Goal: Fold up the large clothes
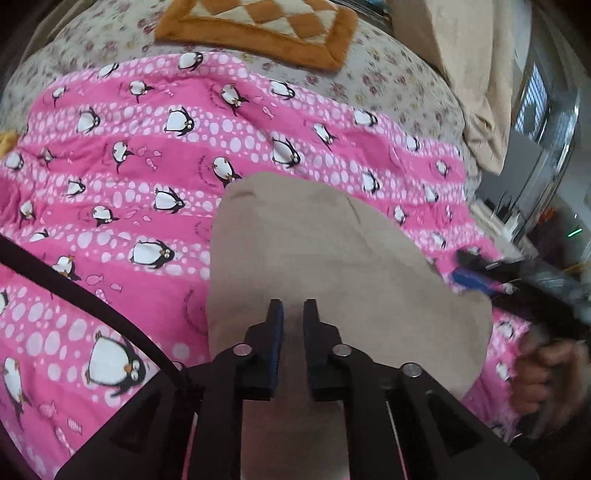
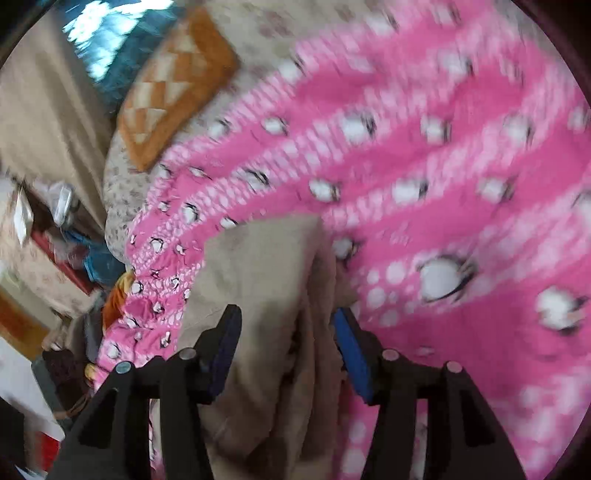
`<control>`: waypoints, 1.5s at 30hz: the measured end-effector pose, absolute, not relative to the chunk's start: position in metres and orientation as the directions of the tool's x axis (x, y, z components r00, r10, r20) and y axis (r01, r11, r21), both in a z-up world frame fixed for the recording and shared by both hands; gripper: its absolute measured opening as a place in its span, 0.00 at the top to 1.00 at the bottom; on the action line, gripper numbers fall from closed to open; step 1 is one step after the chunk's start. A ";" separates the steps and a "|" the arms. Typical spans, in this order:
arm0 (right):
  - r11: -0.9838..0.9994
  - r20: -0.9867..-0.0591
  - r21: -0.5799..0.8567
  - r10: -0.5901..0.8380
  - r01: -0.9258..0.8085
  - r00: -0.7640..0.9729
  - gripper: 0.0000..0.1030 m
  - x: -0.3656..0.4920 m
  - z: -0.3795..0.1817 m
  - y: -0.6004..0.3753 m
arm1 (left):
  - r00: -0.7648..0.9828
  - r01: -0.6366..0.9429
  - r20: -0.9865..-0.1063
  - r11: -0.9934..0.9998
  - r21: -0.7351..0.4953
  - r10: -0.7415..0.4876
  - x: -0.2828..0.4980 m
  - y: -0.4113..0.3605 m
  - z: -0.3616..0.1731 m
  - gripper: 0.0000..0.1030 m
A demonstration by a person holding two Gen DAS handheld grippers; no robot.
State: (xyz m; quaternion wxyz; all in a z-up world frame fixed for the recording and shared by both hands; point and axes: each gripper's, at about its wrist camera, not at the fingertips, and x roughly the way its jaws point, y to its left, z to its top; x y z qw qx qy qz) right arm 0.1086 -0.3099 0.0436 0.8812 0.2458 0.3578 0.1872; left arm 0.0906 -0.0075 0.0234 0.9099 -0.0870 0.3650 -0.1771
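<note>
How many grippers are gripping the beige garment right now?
1. The left gripper is shut on the beige garment at its near edge. The right gripper is open, with cloth between its fingers but its pads clear of it.

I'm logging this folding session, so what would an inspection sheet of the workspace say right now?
Surface: bed with pink penguin-print quilt over a floral sheet.
Job's things: beige garment lying bunched on the quilt.
Clutter: orange checked cushion at the far end of the bed.
Grippers: left gripper shut on a fold of the garment; right gripper open, garment between its jaws, pads clear of it.
Cables: black cable running across the left wrist view.
Surroundings: beige curtain and window beside the bed; piled belongings on the floor side, blurred.
</note>
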 end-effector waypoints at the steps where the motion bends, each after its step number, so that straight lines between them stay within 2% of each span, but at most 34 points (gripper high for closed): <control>1: 0.836 -0.529 0.493 0.507 -0.239 0.681 0.46 0.094 0.059 -0.295 | 0.670 0.259 -0.638 0.925 -0.280 -0.380 0.087 -0.010 0.022 1.00; 3: 0.862 -0.505 0.335 0.506 -0.382 0.699 0.47 0.069 0.076 -0.263 | 0.659 0.258 -0.647 0.924 -0.283 -0.383 0.081 -0.014 0.020 1.00; 5: 0.875 -0.518 0.225 0.480 -0.428 0.708 0.57 0.058 0.074 -0.238 | 0.636 0.264 -0.664 0.919 -0.292 -0.394 0.077 -0.018 0.015 1.00; 6: 0.889 -0.556 0.202 0.450 -0.412 0.699 0.57 0.060 0.066 -0.232 | 0.618 0.265 -0.680 0.919 -0.292 -0.394 0.074 -0.021 0.010 1.00; 7: 0.907 -0.648 0.200 0.407 -0.371 0.644 0.57 0.069 0.044 -0.229 | 0.599 0.264 -0.697 0.919 -0.293 -0.394 0.072 -0.022 0.003 1.00; 8: 0.922 -0.729 0.198 0.365 -0.332 0.579 0.68 0.076 0.023 -0.230 | 0.585 0.263 -0.708 0.918 -0.296 -0.396 0.071 -0.024 -0.003 1.00; 9: 0.933 -0.784 0.200 0.335 -0.298 0.523 0.73 0.081 0.003 -0.233 | 0.565 0.273 -0.717 0.913 -0.305 -0.408 0.070 -0.026 -0.010 1.00; 12: 0.932 -0.792 0.215 0.341 -0.292 0.505 0.73 0.083 -0.005 -0.238 | 0.569 0.283 -0.718 0.915 -0.287 -0.401 0.067 -0.029 -0.012 1.00; 18: 0.936 -0.786 0.215 0.335 -0.279 0.520 0.69 0.078 -0.004 -0.238 | 0.578 0.253 -0.697 0.905 -0.342 -0.425 0.070 -0.024 -0.013 1.00; 20: 0.935 -0.787 0.223 0.340 -0.276 0.514 0.66 0.077 -0.004 -0.236 | 0.582 0.265 -0.691 0.903 -0.337 -0.429 0.068 -0.028 -0.012 0.95; 21: 0.934 -0.786 0.233 0.346 -0.272 0.513 0.64 0.078 -0.003 -0.237 | 0.583 0.272 -0.686 0.900 -0.341 -0.437 0.068 -0.029 -0.012 0.88; 22: 0.931 -0.781 0.246 0.356 -0.271 0.513 0.59 0.079 -0.003 -0.235 | 0.583 0.285 -0.672 0.890 -0.356 -0.456 0.066 -0.031 -0.011 0.78; 24: 0.927 -0.768 0.254 0.367 -0.276 0.525 0.50 0.078 -0.002 -0.233 | 0.596 0.297 -0.652 0.883 -0.362 -0.468 0.063 -0.035 -0.010 0.67; 25: 0.926 -0.759 0.254 0.371 -0.281 0.535 0.42 0.076 -0.001 -0.230 | 0.603 0.305 -0.652 0.888 -0.345 -0.460 0.062 -0.040 -0.010 0.62; 26: 0.931 -0.762 0.238 0.356 -0.278 0.541 0.41 0.075 -0.001 -0.227 | 0.612 0.309 -0.650 0.893 -0.327 -0.450 0.060 -0.043 -0.009 0.62; 29: 0.928 -0.783 0.246 0.361 -0.282 0.507 0.41 0.079 0.000 -0.227 | 0.612 0.286 -0.665 0.904 -0.319 -0.428 0.061 -0.043 -0.001 0.63; 30: 0.929 -0.795 0.241 0.355 -0.281 0.491 0.42 0.081 0.002 -0.229 | 0.614 0.283 -0.667 0.906 -0.314 -0.423 0.062 -0.043 0.003 0.68; 32: 0.948 -0.785 0.171 0.296 -0.270 0.544 0.58 0.080 0.020 -0.231 | 0.658 0.274 -0.632 0.912 -0.306 -0.410 0.064 -0.038 0.021 0.68; 35: 0.970 -0.650 0.070 0.220 -0.231 0.728 0.58 0.081 0.058 -0.236 | 0.743 0.248 -0.570 0.935 -0.252 -0.351 0.081 -0.033 0.046 0.68; 38: 0.976 -0.580 0.139 0.218 -0.169 0.785 0.61 0.106 0.082 -0.238 | 0.763 0.184 -0.570 0.947 -0.263 -0.306 0.116 -0.031 0.057 0.70; 40: 0.974 -0.599 0.178 0.219 -0.139 0.770 0.68 0.134 0.090 -0.229 | 0.752 0.155 -0.577 0.936 -0.315 -0.319 0.139 -0.031 0.061 0.73; 43: 0.984 -0.650 0.132 0.177 -0.119 0.739 0.68 0.169 0.082 -0.212 | 0.737 0.133 -0.591 0.928 -0.349 -0.328 0.172 -0.037 0.059 0.73; 45: 0.989 -0.710 0.121 0.144 -0.082 0.690 0.68 0.196 0.056 -0.209 | 0.715 0.088 -0.632 0.935 -0.343 -0.299 0.192 -0.041 0.046 0.73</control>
